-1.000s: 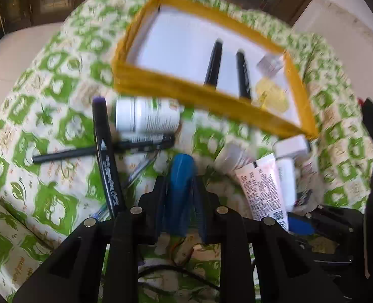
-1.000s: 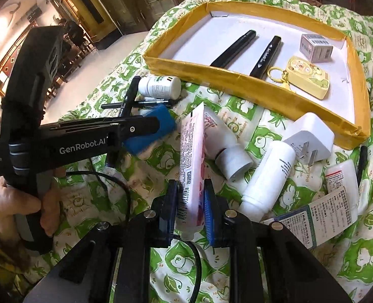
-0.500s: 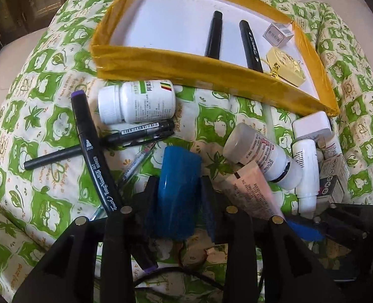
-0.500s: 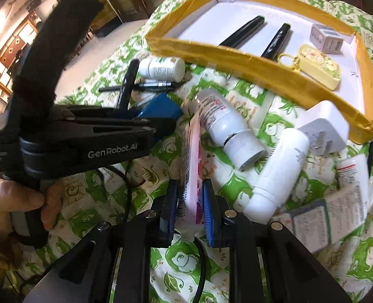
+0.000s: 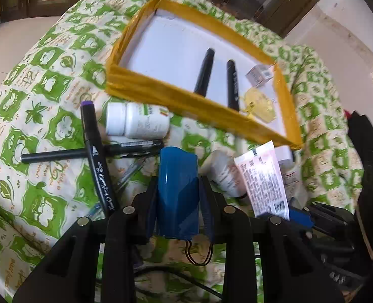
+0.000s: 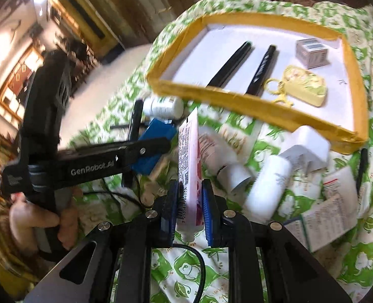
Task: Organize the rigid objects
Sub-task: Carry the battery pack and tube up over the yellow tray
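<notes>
- Green-and-cream leaf-printed cloth (image 5: 47, 136) covers the surface under everything.
- Yellow-taped tray (image 6: 259, 106), rectangular with a white floor, holds two black pens (image 6: 233, 65), a grey box (image 6: 311, 53) and a yellow pouch (image 6: 306, 85).
- Left gripper (image 5: 178, 202) tilts steeply down short of the tray; its jaws are closing on a glossy blue block (image 5: 177, 176), pads against both sides. A hand (image 6: 35, 217) grips its handle.
- Right gripper (image 6: 190, 207) also slants down, jaws clenched on a flat pink-and-white tube (image 6: 189, 151) standing on edge above the cloth.
- White bottle (image 5: 138, 121), a crossed black marker (image 5: 95, 156) and pen (image 5: 90, 151) lie loose near the block.
</notes>
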The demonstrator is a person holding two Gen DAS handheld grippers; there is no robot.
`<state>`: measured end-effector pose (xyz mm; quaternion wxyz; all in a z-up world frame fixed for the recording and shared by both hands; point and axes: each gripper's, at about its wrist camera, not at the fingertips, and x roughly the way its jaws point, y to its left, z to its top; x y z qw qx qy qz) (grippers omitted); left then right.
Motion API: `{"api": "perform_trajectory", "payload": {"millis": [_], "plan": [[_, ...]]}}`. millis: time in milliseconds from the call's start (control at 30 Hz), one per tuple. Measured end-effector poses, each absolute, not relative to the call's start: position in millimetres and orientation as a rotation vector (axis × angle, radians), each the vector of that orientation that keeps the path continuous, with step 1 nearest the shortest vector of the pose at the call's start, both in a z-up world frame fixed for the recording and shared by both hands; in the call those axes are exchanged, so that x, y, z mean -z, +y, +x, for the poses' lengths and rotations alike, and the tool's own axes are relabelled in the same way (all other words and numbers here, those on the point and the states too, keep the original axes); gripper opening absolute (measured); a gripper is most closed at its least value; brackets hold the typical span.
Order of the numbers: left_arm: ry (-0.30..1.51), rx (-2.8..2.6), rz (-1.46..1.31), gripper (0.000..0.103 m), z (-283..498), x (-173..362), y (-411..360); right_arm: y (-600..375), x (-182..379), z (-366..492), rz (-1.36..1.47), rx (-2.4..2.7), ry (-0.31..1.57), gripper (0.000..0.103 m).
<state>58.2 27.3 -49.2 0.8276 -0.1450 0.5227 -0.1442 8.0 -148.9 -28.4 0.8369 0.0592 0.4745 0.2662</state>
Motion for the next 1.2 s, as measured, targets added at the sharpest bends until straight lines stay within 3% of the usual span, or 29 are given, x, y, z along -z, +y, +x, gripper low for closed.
{"api": "perform_trajectory", "payload": {"millis": [1200], "plan": [[1.015, 0.304, -0.302, 0.028, 58.4, 23.7, 32.4, -196.3, 7.3, 20.9, 0.230, -0.425, 0.925, 0.016]]}}
